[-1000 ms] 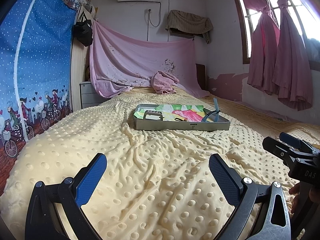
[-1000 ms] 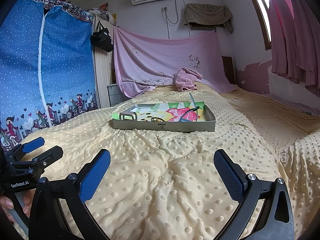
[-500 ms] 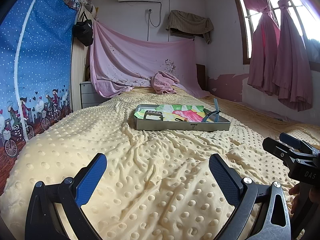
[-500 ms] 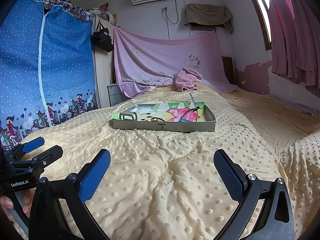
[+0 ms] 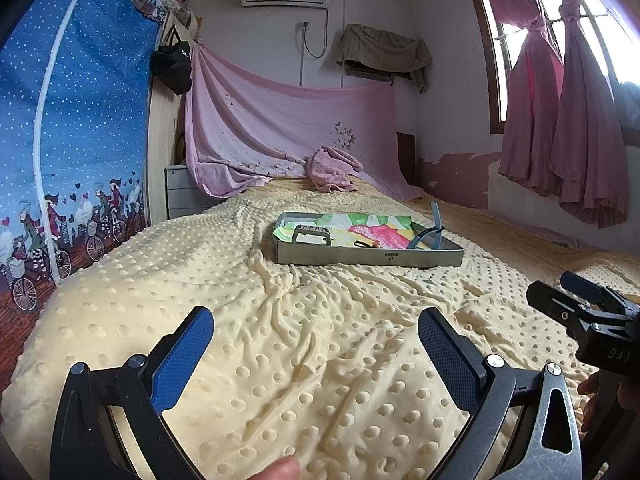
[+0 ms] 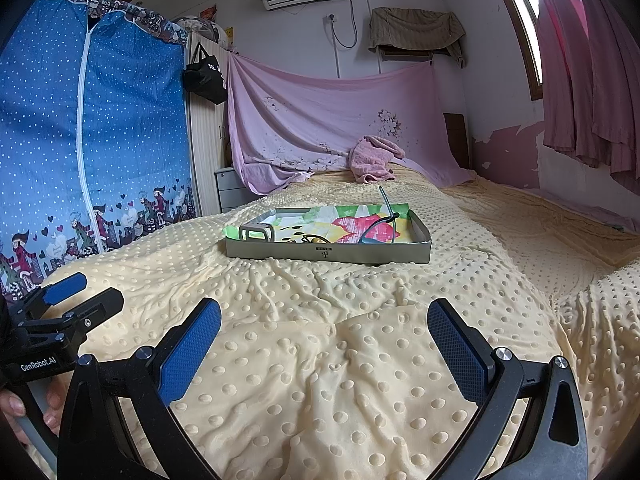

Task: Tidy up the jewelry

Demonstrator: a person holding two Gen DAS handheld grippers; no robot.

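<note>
Grey tray (image 6: 328,255) on bed w/ colourful paper (image 6: 344,222), blue strap (image 6: 386,204); both grippers (image 5: 316,336) (image 6: 325,330) wide, empty.

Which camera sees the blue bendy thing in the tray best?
The right wrist view: the blue band sits nearer the middle, curling across the tray. The left wrist view shows it farther right.

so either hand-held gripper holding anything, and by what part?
Nothing held. Left hand-held gripper and right hand-held gripper are open above the blanket.
</note>
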